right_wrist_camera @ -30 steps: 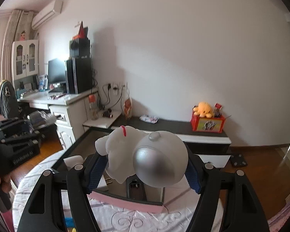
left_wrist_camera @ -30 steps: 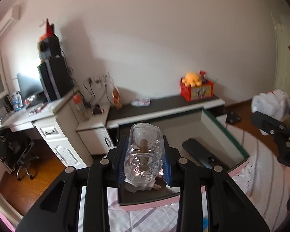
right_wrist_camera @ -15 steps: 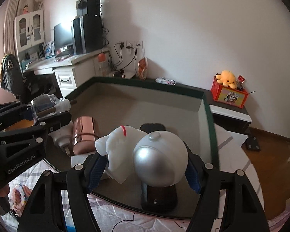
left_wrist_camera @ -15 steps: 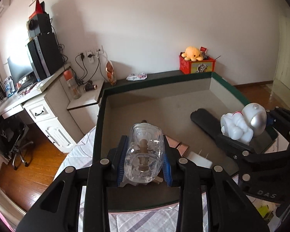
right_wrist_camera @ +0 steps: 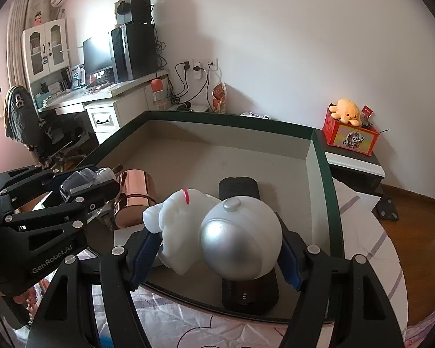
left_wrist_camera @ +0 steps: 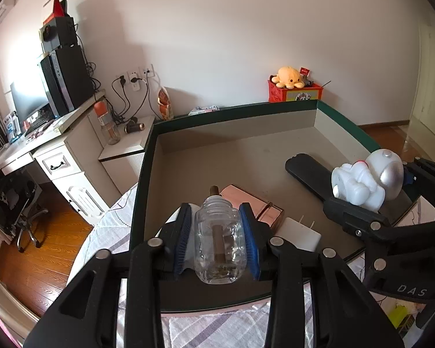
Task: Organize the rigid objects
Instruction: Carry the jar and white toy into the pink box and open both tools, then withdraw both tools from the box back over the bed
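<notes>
Left gripper (left_wrist_camera: 217, 236) opening, clear bottle (left_wrist_camera: 219, 246) between its blue pads, above the near edge of the green-rimmed box (left_wrist_camera: 237, 107). Right gripper (right_wrist_camera: 217, 249) clamped on white-and-silver figurine (right_wrist_camera: 217, 232), over black remote (right_wrist_camera: 240, 188).

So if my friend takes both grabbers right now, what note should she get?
Left gripper: jaws opening around the clear bottle, low over the near end of the box; the pads look to have let go.
Right gripper: shut on the white astronaut toy, just above the black remote.
Already in the box: remote, copper case, white charger.
Left to do: free the bottle, then set the toy down inside.
</notes>
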`<action>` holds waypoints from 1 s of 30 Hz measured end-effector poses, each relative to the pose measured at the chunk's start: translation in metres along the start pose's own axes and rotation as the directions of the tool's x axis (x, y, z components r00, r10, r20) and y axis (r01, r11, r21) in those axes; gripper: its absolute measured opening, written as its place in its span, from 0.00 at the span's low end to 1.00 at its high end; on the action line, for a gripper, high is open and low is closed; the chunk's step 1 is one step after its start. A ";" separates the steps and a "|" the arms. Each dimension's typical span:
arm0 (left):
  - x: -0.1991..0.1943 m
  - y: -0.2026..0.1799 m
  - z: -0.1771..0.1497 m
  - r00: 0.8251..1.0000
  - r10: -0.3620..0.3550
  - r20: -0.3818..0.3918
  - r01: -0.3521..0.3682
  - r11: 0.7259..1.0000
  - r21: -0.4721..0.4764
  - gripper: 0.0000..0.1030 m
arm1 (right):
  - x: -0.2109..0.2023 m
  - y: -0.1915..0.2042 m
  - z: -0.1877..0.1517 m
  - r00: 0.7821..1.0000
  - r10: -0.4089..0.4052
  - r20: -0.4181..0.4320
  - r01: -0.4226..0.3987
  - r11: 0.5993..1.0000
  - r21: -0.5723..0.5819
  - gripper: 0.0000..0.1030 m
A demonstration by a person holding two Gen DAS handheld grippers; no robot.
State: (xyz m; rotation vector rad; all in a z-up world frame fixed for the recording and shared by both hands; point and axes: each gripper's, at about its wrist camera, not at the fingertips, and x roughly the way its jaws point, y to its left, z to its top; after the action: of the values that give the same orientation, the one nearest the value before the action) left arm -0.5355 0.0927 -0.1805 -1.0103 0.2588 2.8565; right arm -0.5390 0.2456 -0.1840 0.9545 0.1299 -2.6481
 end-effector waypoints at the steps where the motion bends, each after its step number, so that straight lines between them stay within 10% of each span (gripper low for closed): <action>1: -0.001 0.001 0.000 1.000 0.006 0.004 -0.006 1.000 -0.006 0.45 | 0.000 0.000 0.000 1.000 0.000 -0.002 0.000 1.000 -0.003 0.71; 14: -0.009 0.006 0.002 0.997 0.066 0.048 -0.065 0.997 -0.029 0.89 | -0.005 0.005 0.003 1.000 -0.015 0.022 0.015 1.000 0.000 0.77; 30: -0.056 0.022 0.007 0.990 0.072 0.123 -0.060 0.993 -0.099 0.98 | -0.036 0.002 0.012 0.989 -0.092 0.113 0.092 0.996 0.005 0.87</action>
State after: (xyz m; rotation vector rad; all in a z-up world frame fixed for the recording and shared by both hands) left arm -0.5000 0.0706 -0.1373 -0.8460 0.1492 3.0042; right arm -0.5195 0.2515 -0.1513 0.8140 0.1514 -2.7794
